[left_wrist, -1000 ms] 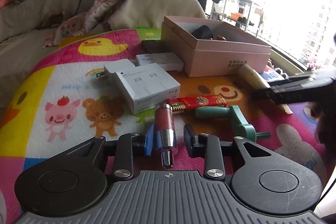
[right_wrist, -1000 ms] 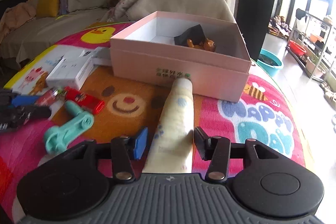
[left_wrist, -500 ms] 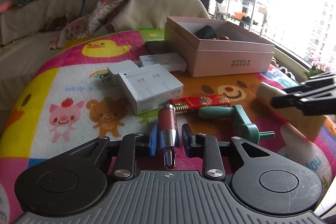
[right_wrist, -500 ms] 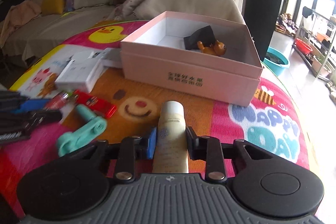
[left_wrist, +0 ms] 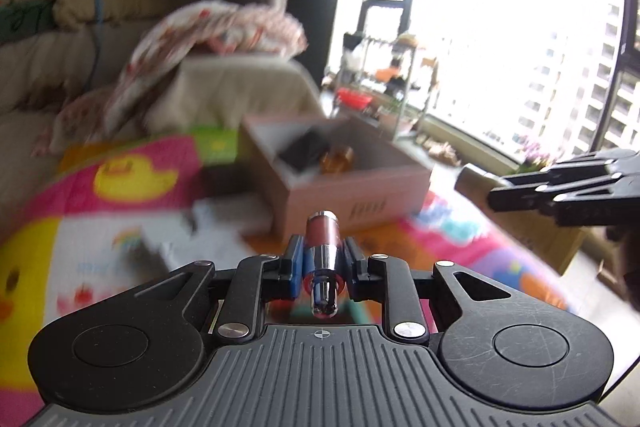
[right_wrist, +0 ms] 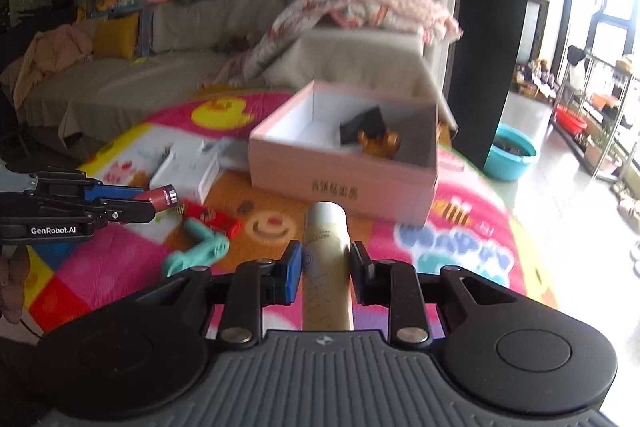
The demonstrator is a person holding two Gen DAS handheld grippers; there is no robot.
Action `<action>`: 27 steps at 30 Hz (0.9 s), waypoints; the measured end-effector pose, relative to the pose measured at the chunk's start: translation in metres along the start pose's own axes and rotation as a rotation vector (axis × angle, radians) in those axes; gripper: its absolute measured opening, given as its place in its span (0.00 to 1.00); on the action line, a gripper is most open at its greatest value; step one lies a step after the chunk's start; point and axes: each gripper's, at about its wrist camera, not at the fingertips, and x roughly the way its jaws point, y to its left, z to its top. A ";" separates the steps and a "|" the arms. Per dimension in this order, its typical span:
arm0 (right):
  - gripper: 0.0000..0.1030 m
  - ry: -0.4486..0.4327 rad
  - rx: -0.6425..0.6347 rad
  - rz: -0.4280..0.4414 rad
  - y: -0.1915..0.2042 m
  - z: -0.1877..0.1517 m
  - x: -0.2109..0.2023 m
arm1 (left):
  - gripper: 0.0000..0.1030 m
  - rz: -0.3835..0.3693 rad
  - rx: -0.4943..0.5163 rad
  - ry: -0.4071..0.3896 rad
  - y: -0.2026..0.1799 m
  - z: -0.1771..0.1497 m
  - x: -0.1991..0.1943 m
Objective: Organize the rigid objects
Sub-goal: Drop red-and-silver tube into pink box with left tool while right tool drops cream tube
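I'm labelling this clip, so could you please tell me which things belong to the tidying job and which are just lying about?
Job:
- red tube in left tool
- cream bottle in right tool
- pink box

Lying about:
- blanket
- teal basin

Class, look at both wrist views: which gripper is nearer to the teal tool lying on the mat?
Left. The left gripper, holding the red tube, hangs just above-left of the teal tool; the right gripper, holding the cream bottle, sits farther right.

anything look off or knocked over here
Nothing spilled or damaged. Loose items still lie scattered on the mat: a teal handle, a red lighter and white boxes. The pink box sits upright, open, with a few things inside.
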 end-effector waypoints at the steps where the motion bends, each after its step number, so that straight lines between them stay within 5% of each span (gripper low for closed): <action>1: 0.24 -0.029 0.002 -0.004 -0.004 0.010 -0.002 | 0.23 -0.010 0.003 -0.029 -0.001 0.015 0.004; 6: 0.24 -0.176 0.019 -0.087 -0.030 0.074 0.014 | 0.23 -0.034 -0.032 -0.164 -0.003 0.090 0.042; 9: 0.25 -0.203 0.038 -0.156 -0.047 0.114 0.050 | 0.24 -0.063 -0.139 -0.099 0.010 0.121 0.094; 12: 0.55 -0.180 0.033 -0.236 -0.057 0.132 0.083 | 0.24 -0.062 -0.227 -0.004 0.029 0.115 0.130; 15: 0.64 -0.174 0.051 -0.234 -0.062 0.113 0.080 | 0.24 -0.041 -0.195 0.013 0.036 0.085 0.122; 17: 0.86 -0.180 0.084 -0.213 -0.059 0.083 0.070 | 0.24 -0.036 -0.192 0.021 0.039 0.060 0.108; 21: 0.87 -0.075 0.055 -0.158 -0.040 0.023 0.067 | 0.24 -0.034 -0.195 0.044 0.046 0.012 0.070; 27: 0.87 0.085 -0.061 0.052 0.021 -0.031 0.065 | 0.24 0.105 -0.153 0.076 0.056 -0.031 0.027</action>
